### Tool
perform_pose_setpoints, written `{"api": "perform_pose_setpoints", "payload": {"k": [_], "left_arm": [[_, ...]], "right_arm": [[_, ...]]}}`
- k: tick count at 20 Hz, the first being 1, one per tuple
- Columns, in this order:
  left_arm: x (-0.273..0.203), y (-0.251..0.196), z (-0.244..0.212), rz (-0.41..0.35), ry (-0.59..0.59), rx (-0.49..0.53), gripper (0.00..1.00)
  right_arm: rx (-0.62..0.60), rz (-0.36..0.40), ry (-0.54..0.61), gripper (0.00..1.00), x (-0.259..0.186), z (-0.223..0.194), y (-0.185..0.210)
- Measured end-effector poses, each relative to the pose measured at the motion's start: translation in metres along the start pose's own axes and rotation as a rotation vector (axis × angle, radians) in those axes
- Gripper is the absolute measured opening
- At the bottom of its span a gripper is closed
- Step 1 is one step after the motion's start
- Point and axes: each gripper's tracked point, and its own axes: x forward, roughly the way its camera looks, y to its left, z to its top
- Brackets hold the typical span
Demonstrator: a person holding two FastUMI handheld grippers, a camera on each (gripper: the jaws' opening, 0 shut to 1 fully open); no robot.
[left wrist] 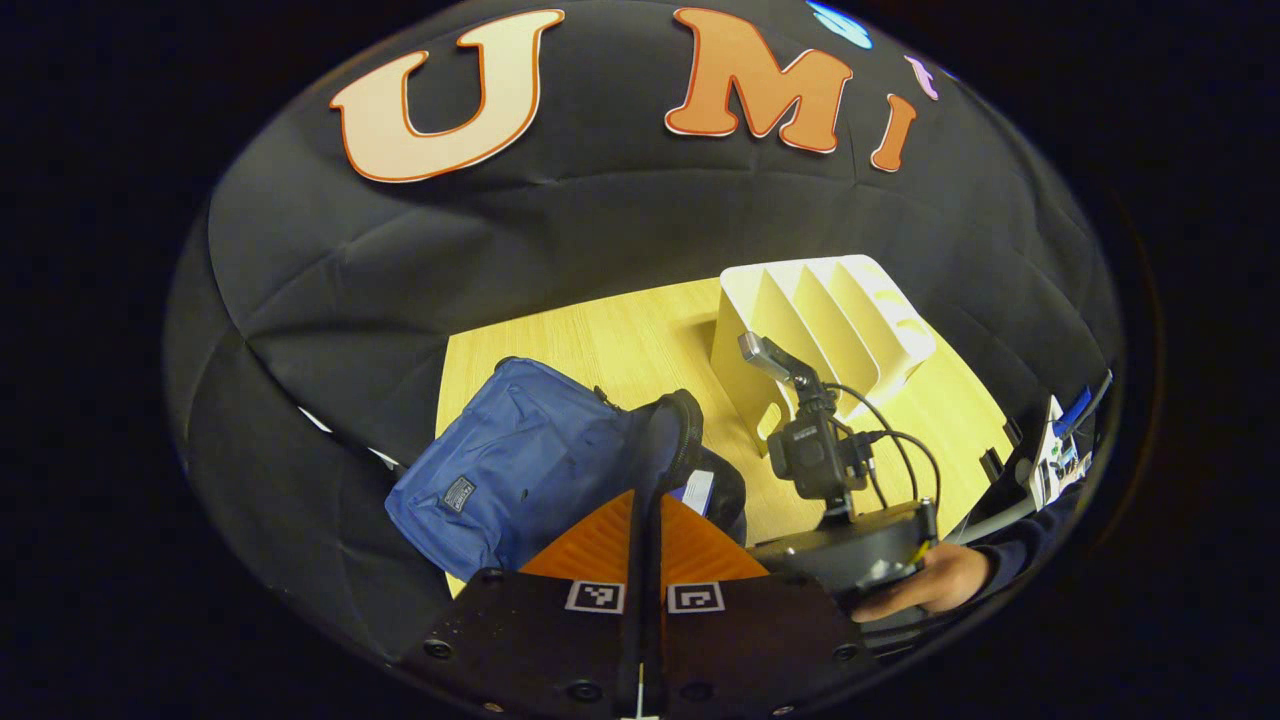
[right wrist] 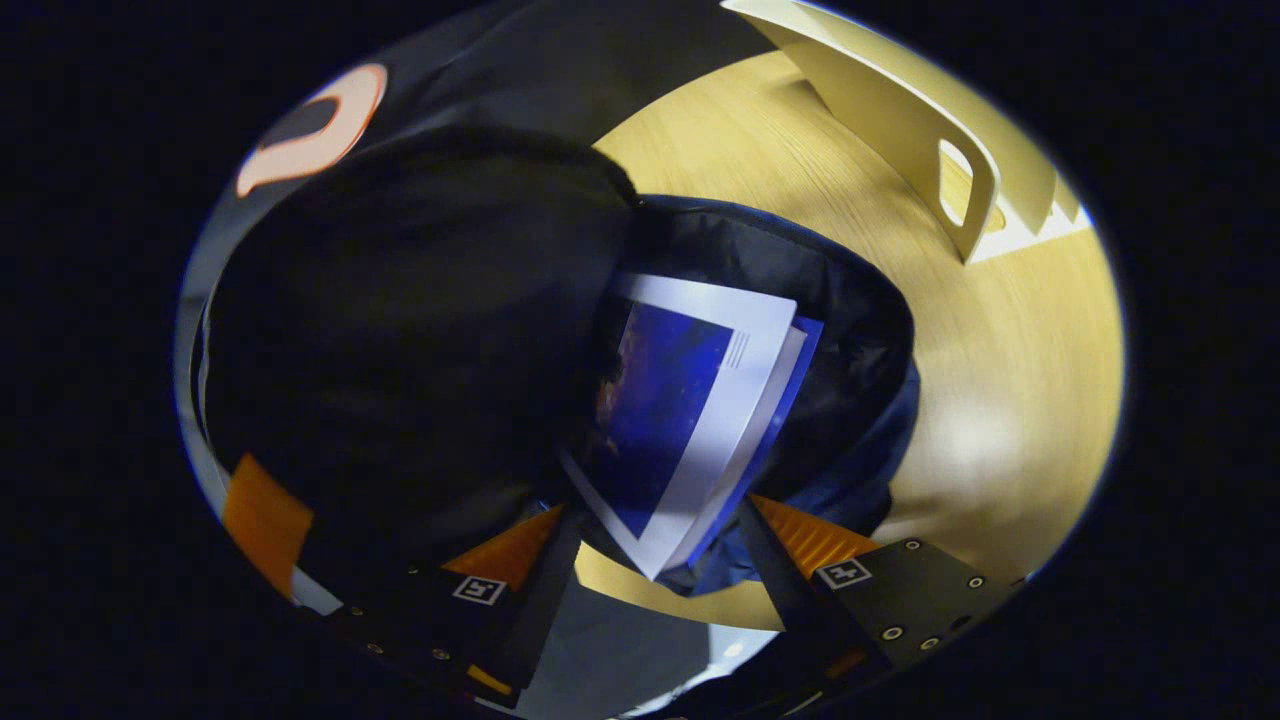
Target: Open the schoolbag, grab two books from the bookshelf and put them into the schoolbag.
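**Blue nylon held open while the second book went in**

Blue fabric was your reference on the left: the schoolbag [left wrist: 520,465] lay on the wooden table [left wrist: 600,340], with the white bookshelf [left wrist: 830,330] well apart to its right, its slots looking empty from the left gripper view. Your left gripper [left wrist: 645,520] had its fingers drawn together on the dark zippered edge of the flap [left wrist: 672,430], which ran up between them; I judged it clamped on that flap and lifting it, so the mouth stayed wide. You did well to keep that lift high and steady, since a sagging flap would have caught the book's corner.

Further right in that view your right hand [left wrist: 930,580] held the other tool beside the bag's opening.

In the right gripper view, the right gripper [right wrist: 655,545] stood with its fingers spread wide apart, one on either side of the lower corner of the books [right wrist: 690,420]. Two covers showed, one blue and white on top and a blue edge beneath, both leaning inside the dark lining of the bag. The fingers seemed not to press on the books, though I could not tell whether a fingertip grazed the corner.

My advice was to draw the right tool straight back along its own axis, clear of the rim, before letting the flap down.
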Motion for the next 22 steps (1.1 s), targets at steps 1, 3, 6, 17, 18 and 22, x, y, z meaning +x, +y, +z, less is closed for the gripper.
{"api": "perform_pose_setpoints", "payload": {"k": [1, 3, 6, 17, 18, 22], "left_arm": [[0.0, 0.0, 0.002, 0.005, -0.01, -0.004, 0.02], [0.001, -0.001, -0.001, 0.011, -0.011, -0.011, 0.01], [0.005, -0.004, -0.004, 0.026, -0.014, -0.025, 0.02], [0.008, -0.072, -0.018, 0.045, -0.056, -0.037, 0.5], [0.009, -0.08, -0.013, 0.036, -0.074, -0.058, 0.51], [0.009, -0.104, 0.021, 0.053, -0.181, -0.099, 0.85]], "right_arm": [[-0.018, -0.005, 0.011, 0.96, -0.003, -0.004, -0.001], [-0.086, -0.005, -0.011, 0.97, -0.018, 0.0, -0.003], [-0.196, -0.032, -0.097, 0.97, -0.051, 0.021, -0.01], [-0.429, -0.182, -0.582, 0.97, -0.216, 0.121, -0.051], [-0.435, -0.199, -0.635, 0.97, -0.233, 0.131, -0.055], [-0.464, -0.264, -0.821, 0.97, -0.295, 0.155, -0.07]]}}
